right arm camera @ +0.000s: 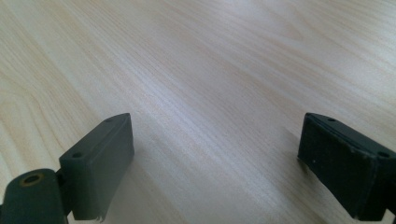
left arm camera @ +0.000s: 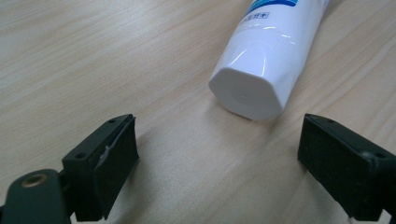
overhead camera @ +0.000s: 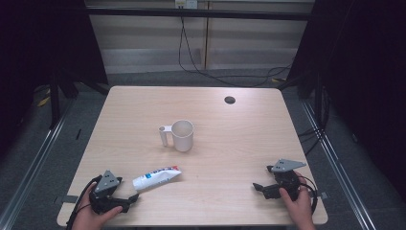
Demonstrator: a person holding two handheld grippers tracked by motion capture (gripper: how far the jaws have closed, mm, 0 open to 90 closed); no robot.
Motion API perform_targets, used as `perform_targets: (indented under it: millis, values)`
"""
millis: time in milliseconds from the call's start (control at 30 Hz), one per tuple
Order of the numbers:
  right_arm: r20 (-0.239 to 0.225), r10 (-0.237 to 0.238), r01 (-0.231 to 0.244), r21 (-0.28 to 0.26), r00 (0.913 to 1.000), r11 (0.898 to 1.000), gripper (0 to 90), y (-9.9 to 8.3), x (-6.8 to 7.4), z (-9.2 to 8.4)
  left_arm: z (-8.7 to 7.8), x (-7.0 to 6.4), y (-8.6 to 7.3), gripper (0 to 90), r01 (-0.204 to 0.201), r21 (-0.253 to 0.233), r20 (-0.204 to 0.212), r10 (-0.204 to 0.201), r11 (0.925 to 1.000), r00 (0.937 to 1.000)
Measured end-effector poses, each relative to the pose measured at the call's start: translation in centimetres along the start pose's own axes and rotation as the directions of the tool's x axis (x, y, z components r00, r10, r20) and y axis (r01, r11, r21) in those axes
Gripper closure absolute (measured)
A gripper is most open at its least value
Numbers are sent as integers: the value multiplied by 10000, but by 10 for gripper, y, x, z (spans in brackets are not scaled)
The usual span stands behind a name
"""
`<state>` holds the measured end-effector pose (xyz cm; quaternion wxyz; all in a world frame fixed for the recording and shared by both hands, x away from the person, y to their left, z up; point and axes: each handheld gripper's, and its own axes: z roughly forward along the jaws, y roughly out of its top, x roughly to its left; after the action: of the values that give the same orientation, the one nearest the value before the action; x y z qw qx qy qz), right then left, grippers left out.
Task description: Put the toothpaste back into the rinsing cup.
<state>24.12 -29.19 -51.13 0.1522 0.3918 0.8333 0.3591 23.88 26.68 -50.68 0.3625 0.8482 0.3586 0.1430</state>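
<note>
High view: light wood-grain table (overhead camera: 230,129) with a white plastic mug with a side handle (overhead camera: 182,135) upright near the centre, and a white squeeze tube with blue and red print (overhead camera: 156,178) lying flat at near left. Tube's long axis runs from near-left to far-right, cap end at near-left, crimped end toward the mug. Left gripper (overhead camera: 130,199) sits at the near-left edge in the person's hand, tips just beside the cap end; right gripper (overhead camera: 258,187) is at near right, well apart from the tube and mug. Left is clearly the nearer one. Left gripper view: jaws spread wide, nothing between them, bare table in the gap; the tube's white cap (left arm camera: 254,80) lies just ahead and a bit right of centre, pointing back at the gripper, so the tube lies roughly in line with the approach, body running away from it. My read: a grab would need a push forward along the axis and a small shift right to straddle the cap or body. Right gripper view: jaws also wide apart, holding nothing, plain table surface ahead
</note>
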Motion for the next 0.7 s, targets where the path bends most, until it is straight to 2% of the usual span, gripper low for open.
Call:
perform_targets:
  millis: [367,400,500,600,700]
  values:
    - [3,0,0,-2,10000,10000,99,0,0,0,0,-2,1,136,107,9,-127,-107,9999,9999]
    - [2,2,-2,-4,10000,10000,99,0,0,0,0,-2,2,136,124,85,-151,-123,9999,9998]
    - [3,1,-1,-2,10000,10000,99,0,0,0,-3,-4,9,178,82,717,-93,-76,9974,9999]
    - [-2,1,-1,1,10000,10000,99,0,0,0,-3,-7,17,198,-67,1236,116,53,9923,9999]
    - [0,5,-5,-5,10000,10000,99,0,0,0,-3,-7,22,207,-219,1437,246,186,9894,9995]
